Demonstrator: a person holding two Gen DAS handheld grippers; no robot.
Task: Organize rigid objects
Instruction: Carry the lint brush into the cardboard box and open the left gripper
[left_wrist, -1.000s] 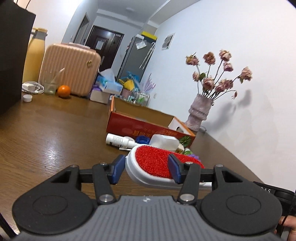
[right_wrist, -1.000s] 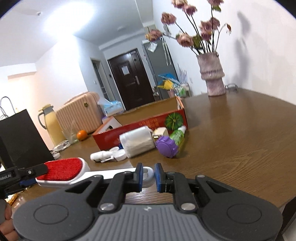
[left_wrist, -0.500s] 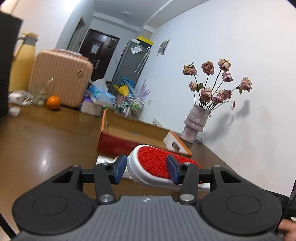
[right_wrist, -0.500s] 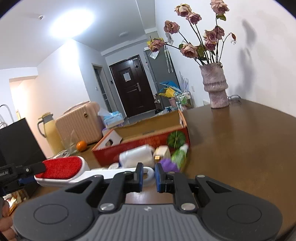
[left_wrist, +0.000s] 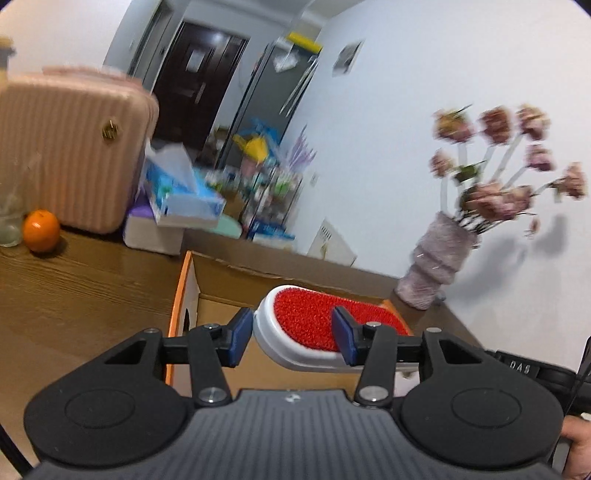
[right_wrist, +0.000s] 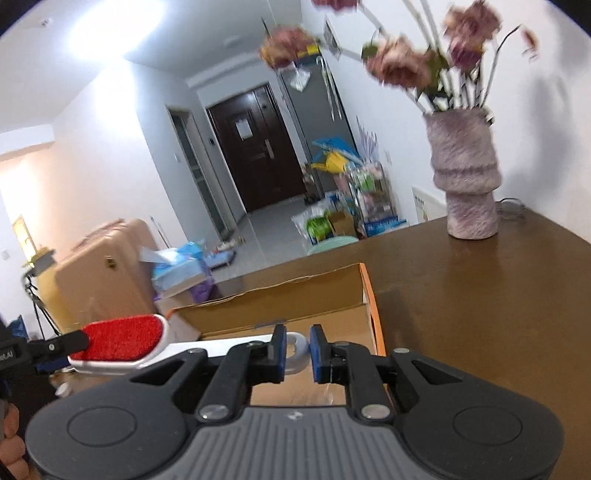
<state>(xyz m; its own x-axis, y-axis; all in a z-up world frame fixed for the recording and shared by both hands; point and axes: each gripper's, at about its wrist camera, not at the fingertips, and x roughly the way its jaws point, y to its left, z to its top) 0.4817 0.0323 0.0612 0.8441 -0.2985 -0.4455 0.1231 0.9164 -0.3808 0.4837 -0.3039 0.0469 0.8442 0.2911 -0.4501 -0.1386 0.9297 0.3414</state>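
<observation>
Red-faced lint brush (left_wrist: 317, 325) held over cardboard box (right_wrist: 295, 299): left gripper (left_wrist: 291, 334) clamps brush head, right gripper (right_wrist: 297, 350) clamped on white handle loop.

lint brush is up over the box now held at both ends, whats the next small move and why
Probably lower it into the cardboard box. The lint brush hangs over the box's open inside, the left gripper on its red head and the right gripper on its handle loop, so only the descent remains before release.
</observation>
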